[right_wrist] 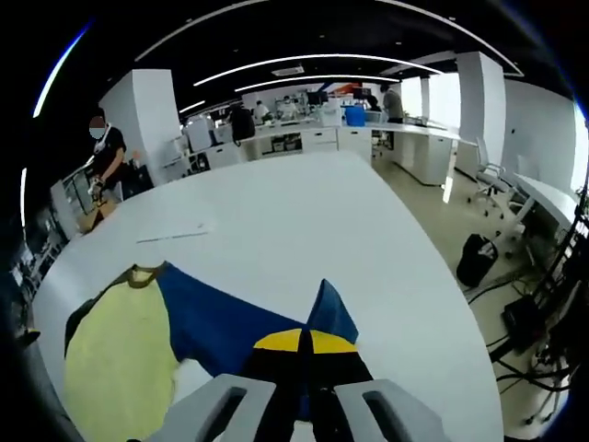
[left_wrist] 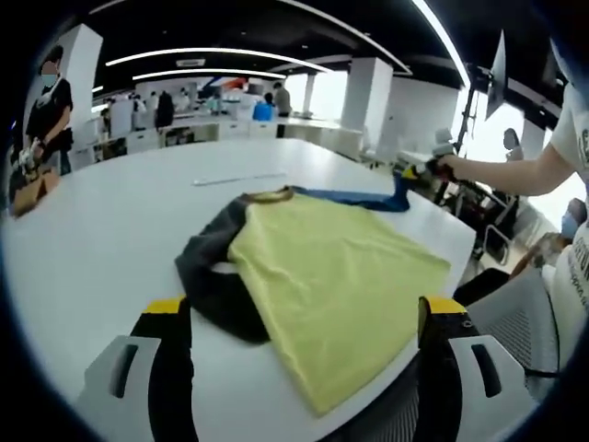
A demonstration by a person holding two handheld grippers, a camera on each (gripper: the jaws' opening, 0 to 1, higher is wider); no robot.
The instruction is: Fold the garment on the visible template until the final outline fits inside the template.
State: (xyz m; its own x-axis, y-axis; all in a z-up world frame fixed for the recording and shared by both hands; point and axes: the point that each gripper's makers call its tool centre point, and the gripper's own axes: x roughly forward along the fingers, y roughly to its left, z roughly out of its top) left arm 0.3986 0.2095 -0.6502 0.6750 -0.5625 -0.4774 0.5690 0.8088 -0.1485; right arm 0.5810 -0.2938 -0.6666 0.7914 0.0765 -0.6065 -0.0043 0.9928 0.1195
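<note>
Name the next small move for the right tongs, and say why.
Probably carry the blue sleeve across onto the yellow body: the right tongs are shut on its tip, it lies stretched out sideways, and the left tongs are open, holding nothing.

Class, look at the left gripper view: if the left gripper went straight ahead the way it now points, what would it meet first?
Most likely the yellow body of the garment, which lies on the white table between and just beyond the open left gripper; depth is hard to judge.
</note>
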